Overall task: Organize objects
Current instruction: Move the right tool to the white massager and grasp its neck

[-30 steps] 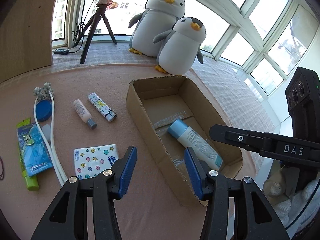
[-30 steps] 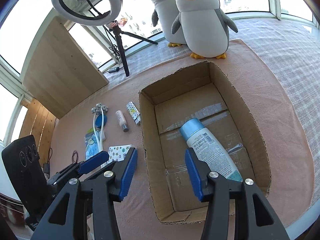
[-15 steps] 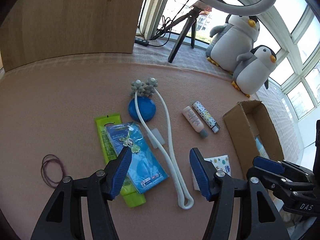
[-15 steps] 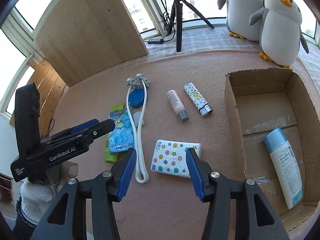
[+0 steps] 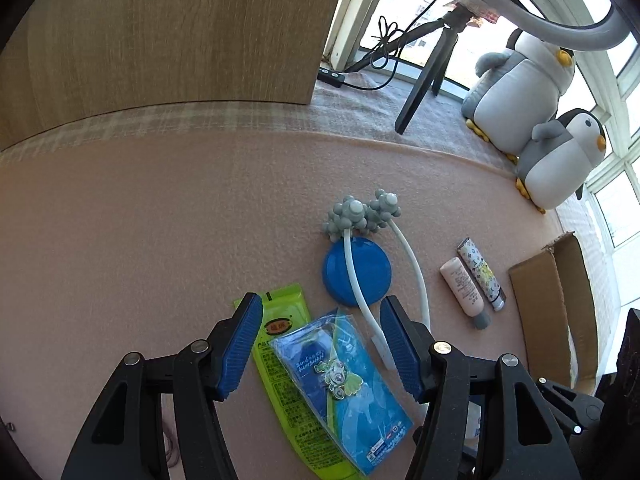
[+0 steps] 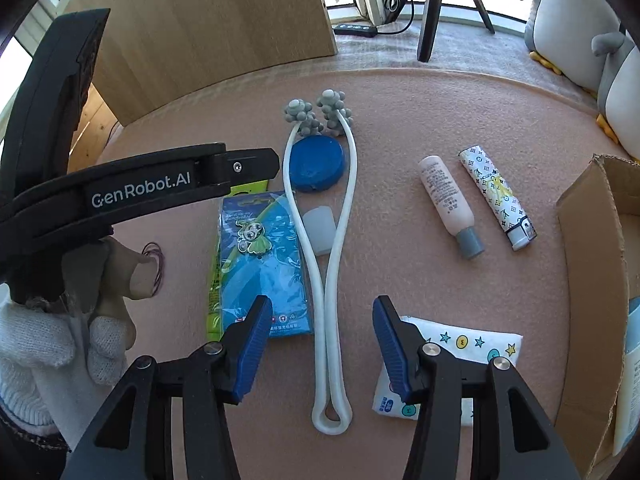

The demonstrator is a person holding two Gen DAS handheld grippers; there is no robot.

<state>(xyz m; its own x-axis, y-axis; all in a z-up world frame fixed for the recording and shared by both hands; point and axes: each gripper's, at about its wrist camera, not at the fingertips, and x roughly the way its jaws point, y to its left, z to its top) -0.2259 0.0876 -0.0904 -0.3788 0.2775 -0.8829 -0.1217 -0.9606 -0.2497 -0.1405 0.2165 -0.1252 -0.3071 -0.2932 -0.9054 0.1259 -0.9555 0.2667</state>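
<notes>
Both hand-held grippers (left (image 5: 320, 344), right (image 6: 318, 350)) gape wide over pink mat (image 6: 400, 112).

Strong daylight floods in through the windows (image 5: 624, 184) at the far and right sides, which are blown out to near white. The pink mat (image 5: 160, 240) is evenly lit, and things on it cast only short, soft shadows. Both views are sharp at the centre. Fisheye distortion bends the wooden panel (image 5: 168, 32) and mat edge into curves, and the corners darken to black.
</notes>
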